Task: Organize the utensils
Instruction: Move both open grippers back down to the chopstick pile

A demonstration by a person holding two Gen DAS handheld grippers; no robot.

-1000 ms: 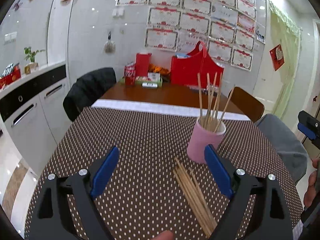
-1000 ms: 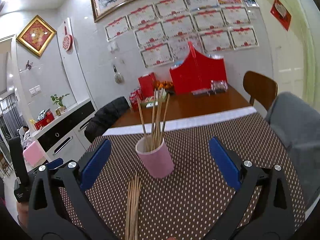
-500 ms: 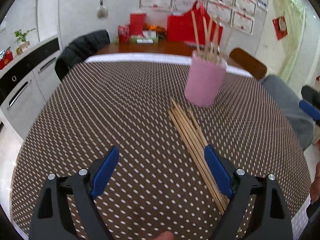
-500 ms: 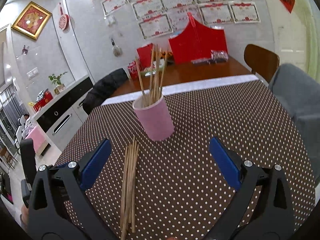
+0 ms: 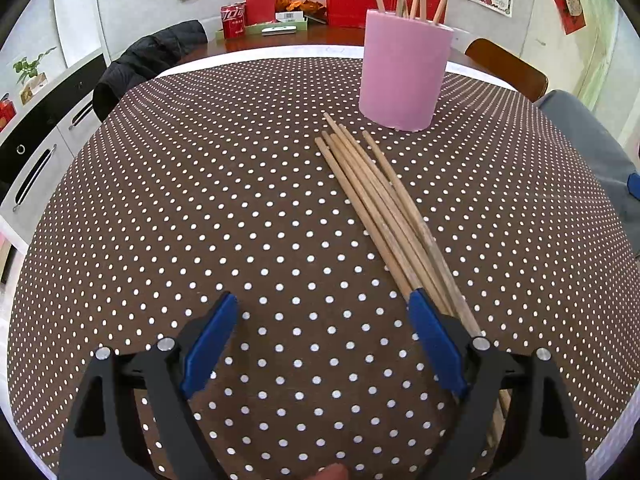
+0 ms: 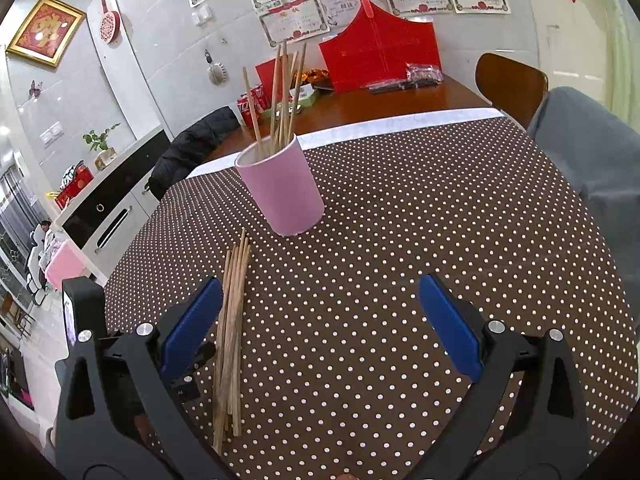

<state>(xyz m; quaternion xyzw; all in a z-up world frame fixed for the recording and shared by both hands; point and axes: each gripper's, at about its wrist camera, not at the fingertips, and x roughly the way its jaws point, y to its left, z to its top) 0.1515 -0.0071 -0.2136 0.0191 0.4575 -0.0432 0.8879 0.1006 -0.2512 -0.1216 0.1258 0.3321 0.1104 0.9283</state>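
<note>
Several wooden chopsticks [image 5: 384, 204] lie in a loose bundle on the brown dotted tablecloth [image 5: 200, 200]; they also show in the right wrist view [image 6: 232, 312]. A pink cup [image 5: 402, 72] stands upright beyond them with several chopsticks in it, also in the right wrist view [image 6: 282, 188]. My left gripper [image 5: 322, 320] is open and empty, low over the cloth, its right finger over the near ends of the bundle. My right gripper [image 6: 320, 312] is open and empty, with the bundle by its left finger.
Beyond the cloth the wooden table [image 6: 400, 100] carries a red folder stand [image 6: 380, 56], red cans and boxes. A wooden chair [image 6: 512, 84] and a grey cushion [image 6: 592, 168] are at the right, a chair with a dark jacket [image 5: 148, 64] and cabinets at the left.
Both grippers have dropped and tilted down toward the table. The left one has come close over the bundle's near ends. The chopsticks and cup have not moved.
</note>
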